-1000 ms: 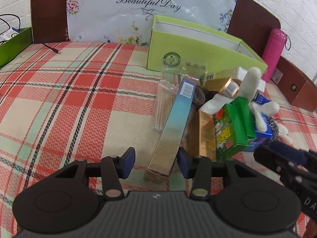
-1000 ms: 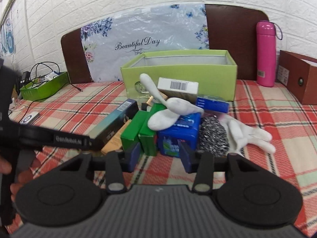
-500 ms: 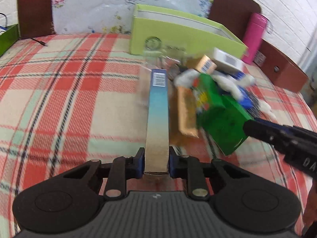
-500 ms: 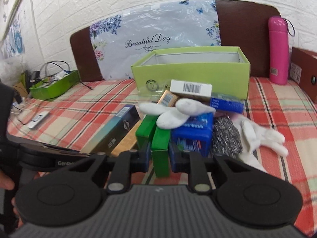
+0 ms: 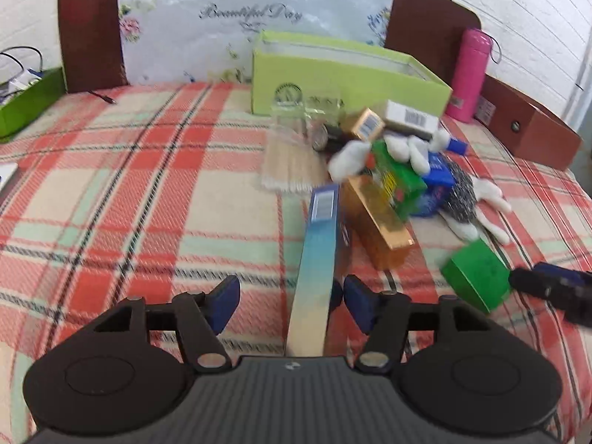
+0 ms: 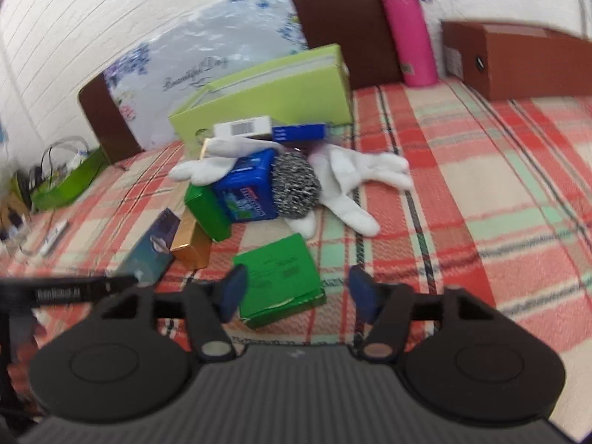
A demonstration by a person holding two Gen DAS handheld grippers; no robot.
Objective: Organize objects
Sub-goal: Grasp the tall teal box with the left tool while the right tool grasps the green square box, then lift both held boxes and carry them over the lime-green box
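The long blue box (image 5: 319, 259) lies on the bed between the left gripper (image 5: 288, 301), whose jaws have just opened and stand wide, off it. It looks light, stiff cardboard, best pinched across its narrow sides. The green box (image 6: 279, 275) lies between the right gripper (image 6: 296, 292), likewise just released. What the far lime-green box (image 5: 333, 81) holds is hidden.

Woven plaid cloth (image 5: 129, 203) on bed; glossy gold carton (image 5: 381, 218); wiry metal scourer (image 6: 294, 185); soft white cloth gloves (image 6: 355, 177); smooth pink flask (image 6: 409, 29); matt green cardboard box (image 6: 281, 277).
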